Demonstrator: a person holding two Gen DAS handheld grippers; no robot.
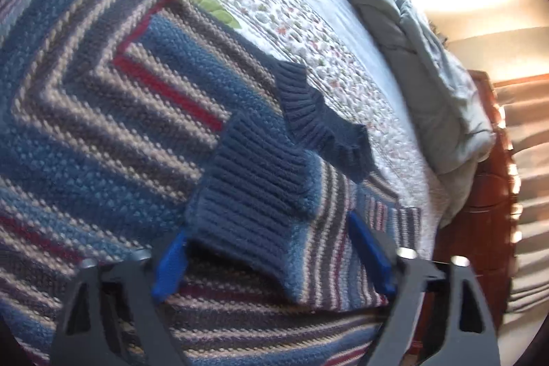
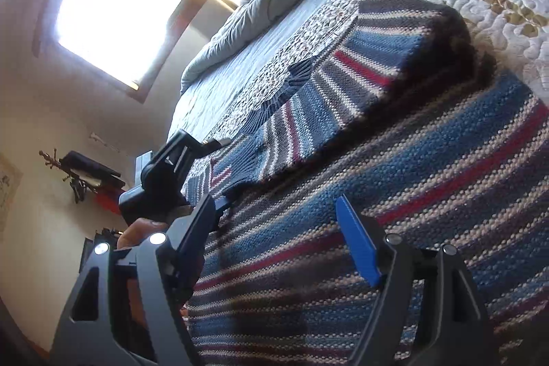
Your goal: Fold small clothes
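At the bottom of the left wrist view, the left gripper (image 1: 271, 249) stands open, its blue fingers straddling a navy ribbed cuff (image 1: 254, 194) of the striped knit sweater (image 1: 103, 112), which lies on a floral quilt (image 1: 274, 6). The right gripper (image 2: 278, 225) gapes wide over the sweater's stripes, gripping nothing.

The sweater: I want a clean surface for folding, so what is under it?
The sweater lies on a floral quilt, which shows past its edges. What the quilt looks like beneath the knit is covered.
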